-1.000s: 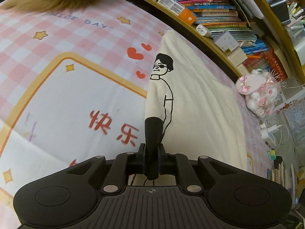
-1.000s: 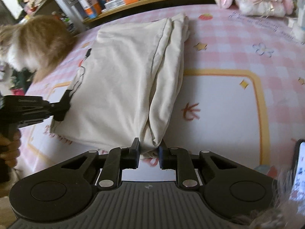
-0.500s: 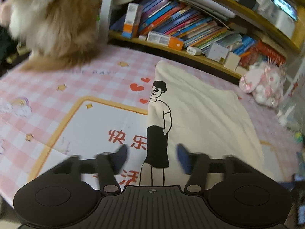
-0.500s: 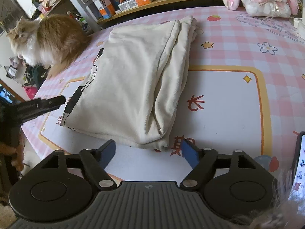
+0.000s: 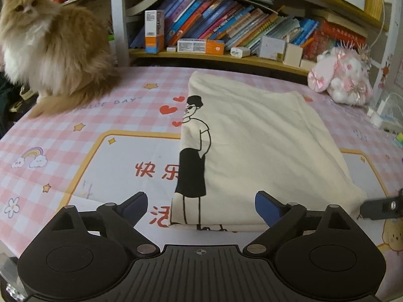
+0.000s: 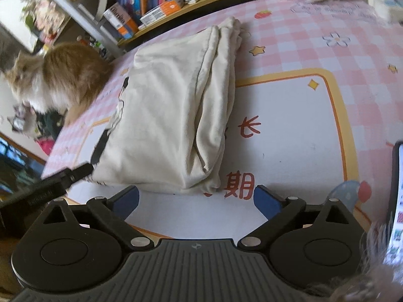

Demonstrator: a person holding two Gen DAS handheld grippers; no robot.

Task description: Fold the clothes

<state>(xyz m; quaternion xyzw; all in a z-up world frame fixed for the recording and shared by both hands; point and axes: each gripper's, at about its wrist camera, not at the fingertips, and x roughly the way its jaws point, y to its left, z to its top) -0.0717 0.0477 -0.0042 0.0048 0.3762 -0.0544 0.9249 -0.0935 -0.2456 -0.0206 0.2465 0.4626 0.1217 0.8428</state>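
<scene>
Both your claws, left (image 5: 199, 205) and right (image 6: 196, 197), are spread wide, gripping nothing, just short of the folded shirt (image 5: 254, 148) on the surface (image 5: 118, 156); cat (image 5: 47, 47) sits nearby.

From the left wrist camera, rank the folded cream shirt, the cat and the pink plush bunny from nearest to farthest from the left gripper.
Measured from the left gripper:
1. Folded cream shirt, directly ahead, its near edge between the open fingers.
2. Pink plush bunny, far right, by the shelf.
3. Cat, far left corner. The cat and bunny are nearly level; their order is uncertain.
</scene>
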